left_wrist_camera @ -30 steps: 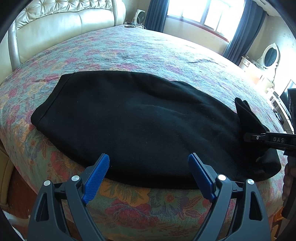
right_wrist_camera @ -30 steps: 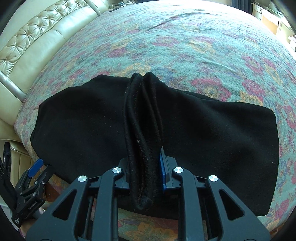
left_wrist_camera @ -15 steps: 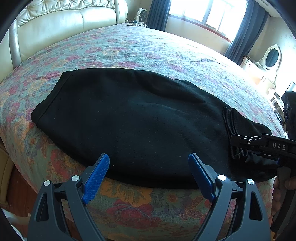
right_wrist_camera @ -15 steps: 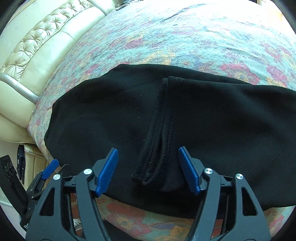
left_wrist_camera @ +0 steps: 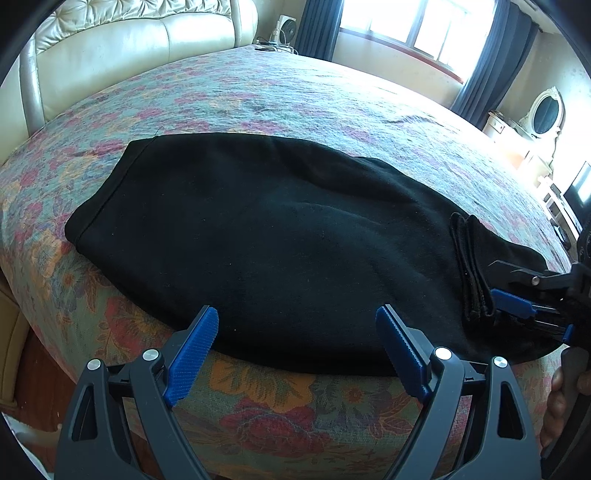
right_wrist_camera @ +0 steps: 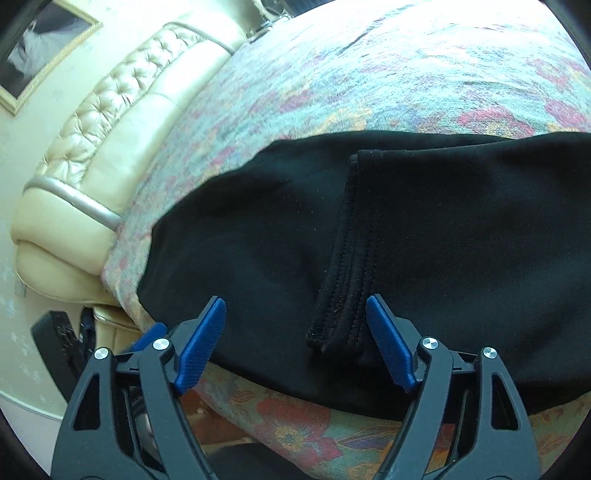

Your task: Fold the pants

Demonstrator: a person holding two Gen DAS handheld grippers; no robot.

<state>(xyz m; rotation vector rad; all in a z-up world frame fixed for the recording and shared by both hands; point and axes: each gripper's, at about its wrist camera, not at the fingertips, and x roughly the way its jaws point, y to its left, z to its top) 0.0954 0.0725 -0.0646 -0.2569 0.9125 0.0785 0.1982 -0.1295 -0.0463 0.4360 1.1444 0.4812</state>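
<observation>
Surroundings: a cream tufted headboard (left_wrist_camera: 129, 48) stands behind the bed (left_wrist_camera: 295, 96); curtains (left_wrist_camera: 491, 62) flank a window (left_wrist_camera: 417, 26); a framed picture (right_wrist_camera: 40, 40) hangs on the wall.
Pants: black pants (left_wrist_camera: 277, 251) lie folded flat across the near edge of the bed, with the stitched hem (right_wrist_camera: 347, 273) resting on top.
Left gripper: the left gripper (left_wrist_camera: 295, 350) hovers at the bed edge, fingers (left_wrist_camera: 192, 350) spread wide, holding nothing.
Right gripper: the right gripper (right_wrist_camera: 295, 343) has its fingers (right_wrist_camera: 388, 343) spread wide either side of the hem, gripping nothing.
Change: one second ago the right fingers clamped the raised hem; the hem now lies released on the pants.
Obstructions: none over the pants.
</observation>
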